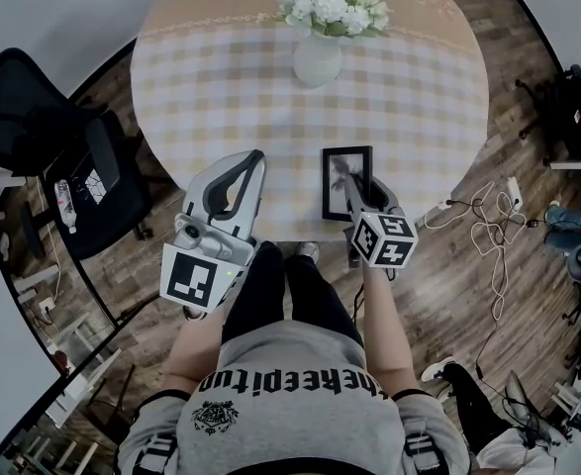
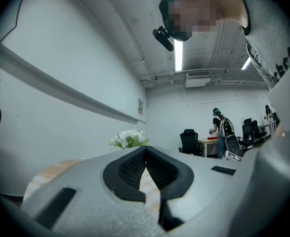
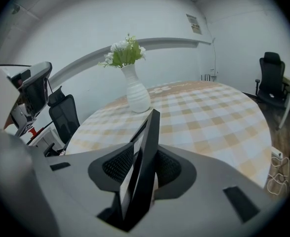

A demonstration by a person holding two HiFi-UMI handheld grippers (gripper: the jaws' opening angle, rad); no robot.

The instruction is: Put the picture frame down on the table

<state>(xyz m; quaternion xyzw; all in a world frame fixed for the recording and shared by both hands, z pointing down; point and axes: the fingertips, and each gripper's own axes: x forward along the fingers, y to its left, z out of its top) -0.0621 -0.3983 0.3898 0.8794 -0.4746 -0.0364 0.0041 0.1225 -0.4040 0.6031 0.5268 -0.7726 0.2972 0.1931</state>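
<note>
The black picture frame (image 1: 342, 172) is at the near edge of the round checked table (image 1: 211, 77), its lower end between the jaws of my right gripper (image 1: 355, 188). In the right gripper view the frame (image 3: 148, 147) stands edge-on and leans right between the black pads (image 3: 170, 168); a gap shows on its left side, so the right gripper (image 3: 144, 154) is open around it. My left gripper (image 1: 250, 166) hovers level at the table's near left edge. It is shut and empty, its pads (image 2: 130, 168) meeting at the tips.
A white vase of flowers (image 1: 320, 52) stands at the table's middle, beyond the frame. A black office chair (image 1: 67, 156) is left of the table. Cables (image 1: 488, 231) lie on the wood floor at the right. A person (image 2: 220, 132) stands at a far desk.
</note>
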